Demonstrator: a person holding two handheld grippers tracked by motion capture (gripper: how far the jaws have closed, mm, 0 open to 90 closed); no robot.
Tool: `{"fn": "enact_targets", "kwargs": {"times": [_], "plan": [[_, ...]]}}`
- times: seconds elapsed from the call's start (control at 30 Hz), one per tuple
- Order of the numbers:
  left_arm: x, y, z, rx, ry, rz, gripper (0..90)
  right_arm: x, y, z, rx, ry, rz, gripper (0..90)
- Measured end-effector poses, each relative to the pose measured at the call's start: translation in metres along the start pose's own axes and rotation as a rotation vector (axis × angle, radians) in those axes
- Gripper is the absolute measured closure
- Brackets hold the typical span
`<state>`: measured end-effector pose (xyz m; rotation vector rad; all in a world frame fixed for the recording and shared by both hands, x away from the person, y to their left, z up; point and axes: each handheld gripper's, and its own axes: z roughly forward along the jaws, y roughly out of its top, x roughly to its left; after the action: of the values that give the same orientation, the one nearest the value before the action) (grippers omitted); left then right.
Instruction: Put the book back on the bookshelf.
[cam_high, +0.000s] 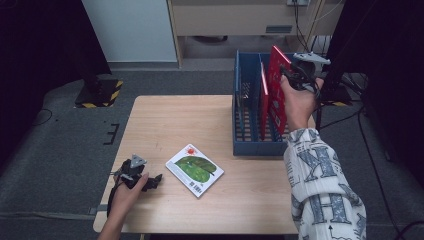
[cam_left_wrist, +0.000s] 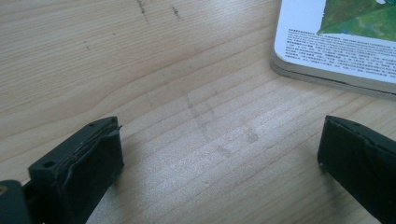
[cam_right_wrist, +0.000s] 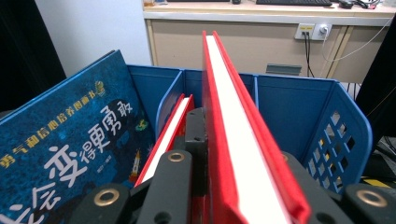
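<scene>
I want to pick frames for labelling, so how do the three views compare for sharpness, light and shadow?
High view: soft, low detail; table evenly lit, surroundings very dark. Left gripper view: wood grain sharp, the near jaws slightly soft and casting faint shadows; white book readable only as fine print. Right gripper view: blue book cover sharp, red book blurring toward the lens.

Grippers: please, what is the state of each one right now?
Left gripper: open, holding nothing, low over the table near the green book.
Right gripper: closed on the red book, over the blue rack.
</scene>
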<state>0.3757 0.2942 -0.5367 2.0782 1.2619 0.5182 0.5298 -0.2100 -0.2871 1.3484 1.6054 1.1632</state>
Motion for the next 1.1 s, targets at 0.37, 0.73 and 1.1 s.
{"fn": "enact_targets", "kwargs": {"times": [0.37, 0.73, 1.1], "plan": [[0.000, 0.000, 0.000, 0.000, -0.001, 0.000, 0.0, 0.003, -0.005, 0.009, 0.011, -0.005, 0.008, 79.2], [-0.001, 0.000, 0.000, 0.000, -0.002, 0.000, 0.0, 0.005, -0.014, 0.018, 0.016, -0.020, 0.019, 79.3], [-0.002, 0.001, 0.001, -0.001, -0.006, 0.000, 0.0, 0.005, -0.035, 0.031, 0.016, -0.050, 0.054, 79.2]]}}
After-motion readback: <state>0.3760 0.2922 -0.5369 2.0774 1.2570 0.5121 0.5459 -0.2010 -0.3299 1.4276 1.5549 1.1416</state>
